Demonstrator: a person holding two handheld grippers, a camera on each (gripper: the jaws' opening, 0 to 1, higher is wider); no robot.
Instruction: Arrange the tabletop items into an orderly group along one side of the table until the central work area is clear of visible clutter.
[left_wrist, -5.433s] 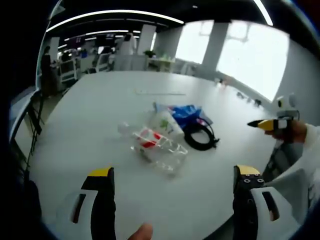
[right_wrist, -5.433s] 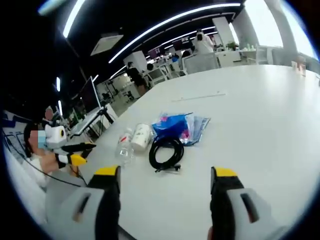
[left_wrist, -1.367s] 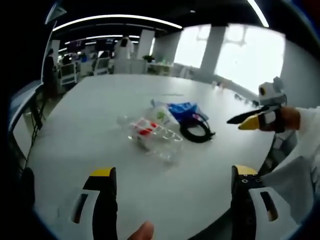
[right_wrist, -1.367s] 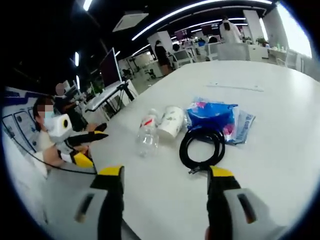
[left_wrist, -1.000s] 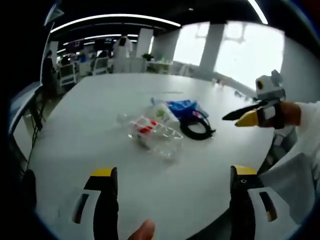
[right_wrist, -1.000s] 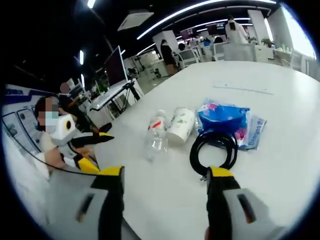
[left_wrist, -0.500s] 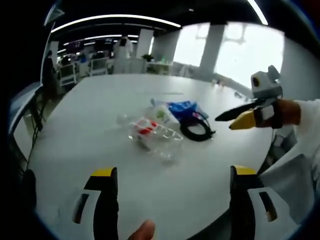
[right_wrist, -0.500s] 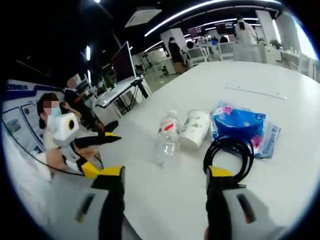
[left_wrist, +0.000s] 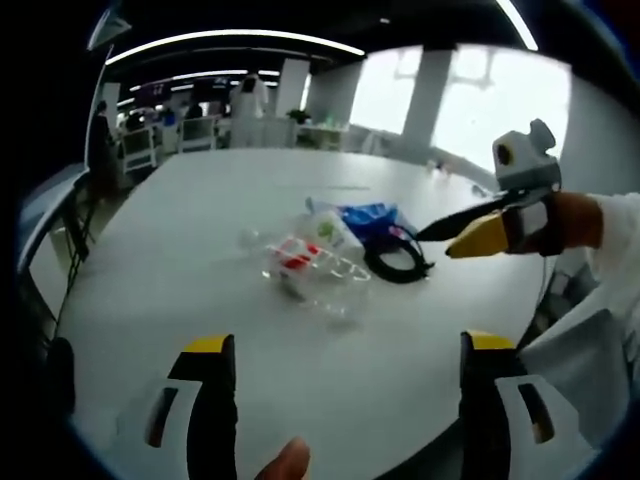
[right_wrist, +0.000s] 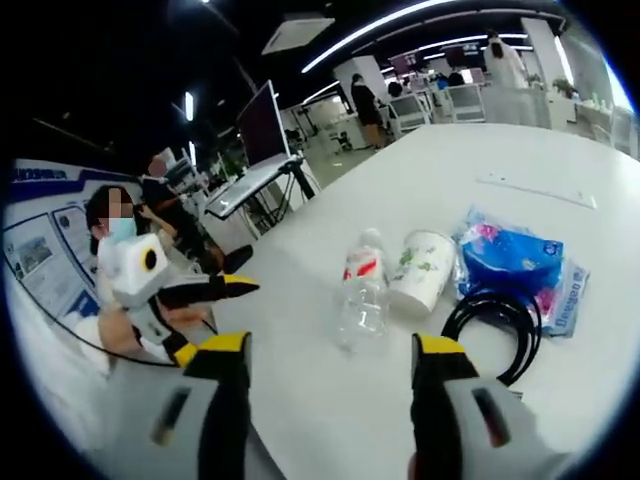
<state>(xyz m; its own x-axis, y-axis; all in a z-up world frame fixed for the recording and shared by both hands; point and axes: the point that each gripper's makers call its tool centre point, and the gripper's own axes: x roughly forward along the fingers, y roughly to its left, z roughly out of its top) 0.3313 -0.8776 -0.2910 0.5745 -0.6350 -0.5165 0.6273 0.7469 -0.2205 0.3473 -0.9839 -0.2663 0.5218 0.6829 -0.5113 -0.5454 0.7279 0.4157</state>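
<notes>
Your right claw (right_wrist: 328, 352), jaws spread and empty, is nearest the clear bottle (right_wrist: 363, 292) lying dead ahead on the desk (right_wrist: 430, 180), long axis pointing away from you (left claw (left_wrist: 340, 350) also released, farther back).

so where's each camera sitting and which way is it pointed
Left gripper view: rides on the left gripper, looking across the table at the bottle, cup, blue bag and cable; a fingertip and the right gripper show.
Right gripper view: rides on the right gripper, facing the same cluster from the opposite side; the left gripper shows.
Shared: table, bottle, cup, bag, cable.
</notes>
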